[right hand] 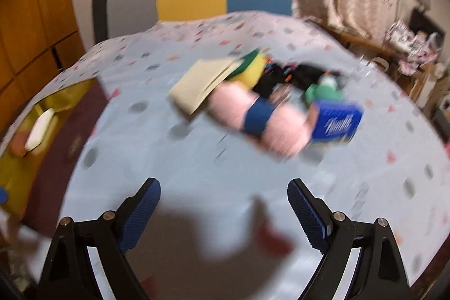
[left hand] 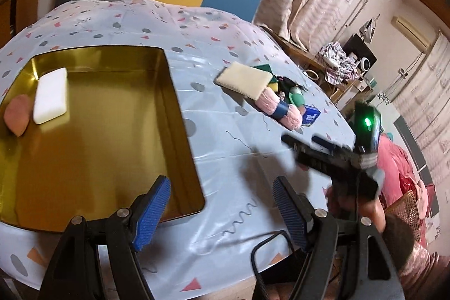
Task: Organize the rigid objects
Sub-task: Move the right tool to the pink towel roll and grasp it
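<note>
A patterned tablecloth covers the table. Both the left gripper and right gripper gape wide with nothing between their blue pads. Right of the gold tin lies a heap: cream sponge, pink yarn, blue box.

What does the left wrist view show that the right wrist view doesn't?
Only the left wrist view shows the right hand-held gripper from outside, with its green light, and the gold tray's whole interior.

Only the right wrist view shows the right hand-held gripper's own open, empty jaws over bare tablecloth, though the picture is blurred.

Both show the white block and the pinkish object in the tray, and the pile: beige sponge, pink yarn, blue box.
</note>
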A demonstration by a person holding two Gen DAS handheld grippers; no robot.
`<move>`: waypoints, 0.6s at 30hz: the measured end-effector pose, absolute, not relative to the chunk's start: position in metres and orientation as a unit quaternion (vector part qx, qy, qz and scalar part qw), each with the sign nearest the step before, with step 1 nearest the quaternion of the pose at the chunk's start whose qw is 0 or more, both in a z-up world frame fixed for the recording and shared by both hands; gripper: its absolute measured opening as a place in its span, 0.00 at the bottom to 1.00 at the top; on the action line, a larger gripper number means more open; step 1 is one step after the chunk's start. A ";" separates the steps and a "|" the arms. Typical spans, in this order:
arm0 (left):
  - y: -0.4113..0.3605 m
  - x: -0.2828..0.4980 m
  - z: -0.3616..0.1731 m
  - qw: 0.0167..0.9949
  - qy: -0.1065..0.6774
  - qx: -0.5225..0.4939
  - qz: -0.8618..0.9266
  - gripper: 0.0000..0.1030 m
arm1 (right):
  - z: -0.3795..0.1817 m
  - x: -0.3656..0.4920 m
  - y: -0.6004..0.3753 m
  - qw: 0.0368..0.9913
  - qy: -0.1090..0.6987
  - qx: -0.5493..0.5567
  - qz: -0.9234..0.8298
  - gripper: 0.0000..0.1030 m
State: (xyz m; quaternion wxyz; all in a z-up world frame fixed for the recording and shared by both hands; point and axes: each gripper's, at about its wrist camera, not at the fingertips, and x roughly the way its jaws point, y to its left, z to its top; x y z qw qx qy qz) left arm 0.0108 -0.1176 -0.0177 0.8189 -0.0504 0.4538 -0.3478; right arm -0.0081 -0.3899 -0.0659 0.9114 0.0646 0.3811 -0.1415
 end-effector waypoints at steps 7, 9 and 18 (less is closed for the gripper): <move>-0.128 0.013 -0.007 0.819 0.458 -0.050 -0.341 0.74 | -0.066 0.058 -0.415 0.910 0.381 -0.044 -0.158 0.79; -0.129 0.013 -0.006 0.822 0.458 -0.048 -0.336 0.74 | -0.073 0.071 -0.419 0.905 0.391 -0.066 -0.157 0.76; -0.141 0.027 -0.009 0.817 0.476 -0.052 -0.323 0.74 | -0.096 0.082 -0.432 0.895 0.414 -0.061 -0.155 0.60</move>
